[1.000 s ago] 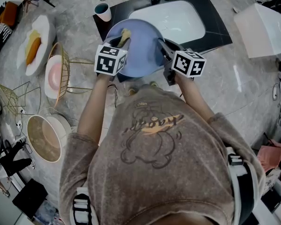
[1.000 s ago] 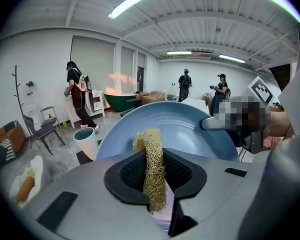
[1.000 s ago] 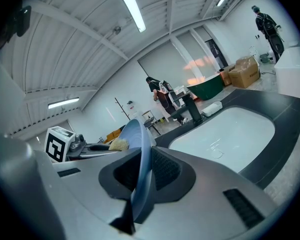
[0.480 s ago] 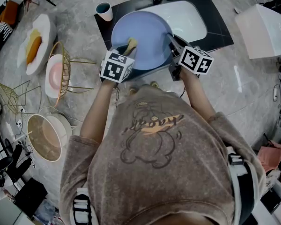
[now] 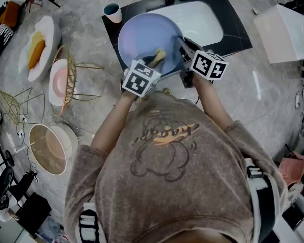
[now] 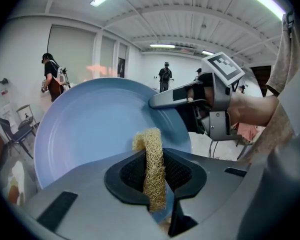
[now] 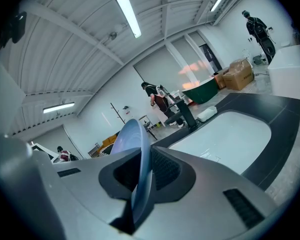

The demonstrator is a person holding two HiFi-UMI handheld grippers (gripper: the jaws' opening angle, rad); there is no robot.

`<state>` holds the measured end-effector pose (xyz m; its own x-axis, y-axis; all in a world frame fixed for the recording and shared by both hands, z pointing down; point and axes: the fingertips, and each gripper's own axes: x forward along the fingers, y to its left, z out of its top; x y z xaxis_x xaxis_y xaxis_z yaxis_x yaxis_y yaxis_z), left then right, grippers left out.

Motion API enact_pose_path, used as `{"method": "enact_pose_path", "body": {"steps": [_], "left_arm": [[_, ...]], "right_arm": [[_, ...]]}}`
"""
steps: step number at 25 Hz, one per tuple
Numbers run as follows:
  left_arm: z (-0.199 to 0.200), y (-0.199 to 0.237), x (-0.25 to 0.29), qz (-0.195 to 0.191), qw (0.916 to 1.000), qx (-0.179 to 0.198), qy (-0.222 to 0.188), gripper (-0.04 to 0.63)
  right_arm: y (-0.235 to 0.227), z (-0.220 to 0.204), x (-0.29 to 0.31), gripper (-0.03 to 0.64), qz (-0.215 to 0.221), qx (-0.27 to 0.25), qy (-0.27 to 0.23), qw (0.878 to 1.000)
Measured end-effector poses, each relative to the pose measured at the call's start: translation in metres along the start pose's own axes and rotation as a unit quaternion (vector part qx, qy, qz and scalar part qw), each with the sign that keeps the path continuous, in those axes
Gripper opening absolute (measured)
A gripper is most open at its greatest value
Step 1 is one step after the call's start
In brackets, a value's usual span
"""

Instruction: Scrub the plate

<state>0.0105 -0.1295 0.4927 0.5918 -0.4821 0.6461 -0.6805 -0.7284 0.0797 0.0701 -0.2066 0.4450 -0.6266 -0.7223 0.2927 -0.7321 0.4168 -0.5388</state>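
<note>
Fingers (image 6: 131, 173) of the left gripper (image 6: 154, 178) pinch a tan scrubber (image 6: 149, 144), its tip seemingly on the blue plate (image 6: 90, 129) — right gripper (image 7: 141, 176) clamps its rim, plate tilted up, white sink (image 7: 225, 134) just beyond.

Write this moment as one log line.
left gripper: shut on scrubber, scrubber on plate | right gripper: shut on plate rim | plate: tilted, partly over sink

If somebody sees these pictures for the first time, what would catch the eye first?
The big blue plate stands out, held over the left side of the white sink, with the right gripper clamped on its rim. The left gripper pinches a yellowish scrub pad in its jaws, against the plate's face.
</note>
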Motion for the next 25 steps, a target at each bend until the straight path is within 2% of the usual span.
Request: {"method": "enact_pose_path", "body": {"steps": [7, 15, 25], "left_arm": [[0.025, -0.003, 0.002, -0.017, 0.9992, -0.016, -0.033, 0.081], [0.043, 0.009, -0.002, -0.022, 0.9983, -0.022, -0.049, 0.081], [0.067, 0.057, -0.016, 0.021, 0.997, -0.029, -0.069, 0.081]], "right_arm": [[0.016, -0.009, 0.002, 0.038, 0.024, -0.025, 0.014, 0.999], [0.027, -0.016, 0.001, 0.038, 0.043, -0.056, 0.023, 0.997], [0.036, -0.024, 0.003, 0.037, 0.058, -0.068, 0.039, 0.995]]}}
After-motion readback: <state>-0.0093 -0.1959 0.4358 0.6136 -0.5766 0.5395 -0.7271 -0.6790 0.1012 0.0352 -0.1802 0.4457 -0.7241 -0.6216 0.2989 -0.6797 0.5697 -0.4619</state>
